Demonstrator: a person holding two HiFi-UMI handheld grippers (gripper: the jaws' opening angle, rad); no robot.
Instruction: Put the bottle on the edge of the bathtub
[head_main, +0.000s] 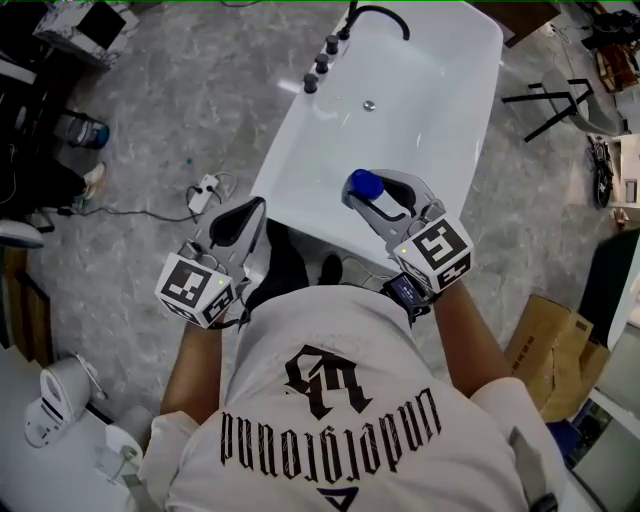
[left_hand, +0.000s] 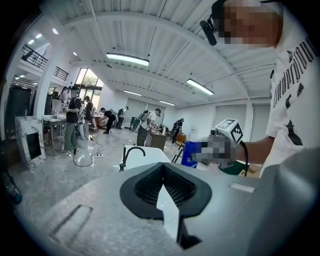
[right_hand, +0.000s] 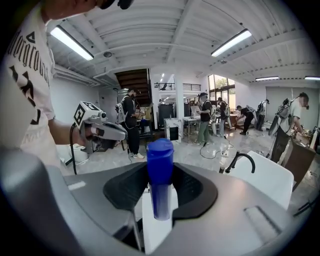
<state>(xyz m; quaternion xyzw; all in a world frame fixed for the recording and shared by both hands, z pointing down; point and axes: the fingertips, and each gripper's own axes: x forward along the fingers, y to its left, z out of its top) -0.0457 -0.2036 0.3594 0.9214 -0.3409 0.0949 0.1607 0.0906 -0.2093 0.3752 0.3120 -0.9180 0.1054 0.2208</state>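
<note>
A white bottle with a blue cap (head_main: 366, 187) is clamped between the jaws of my right gripper (head_main: 385, 195), held above the near end of the white bathtub (head_main: 400, 60). In the right gripper view the bottle (right_hand: 160, 170) stands upright, its cap above the black pads, and the right gripper (right_hand: 160, 192) is shut on it. My left gripper (head_main: 245, 215) hovers by the tub's near left rim, jaws closed together and empty. The left gripper view shows the same: the left gripper (left_hand: 162, 167) holds nothing. The black faucet (head_main: 380, 15) sits at the tub's far end.
A power strip with cable (head_main: 203, 190) lies on the grey floor left of the tub. A cardboard box (head_main: 550, 350) stands at the right, a black stand (head_main: 555, 100) at the upper right. Several people work at tables in the background (left_hand: 75, 115).
</note>
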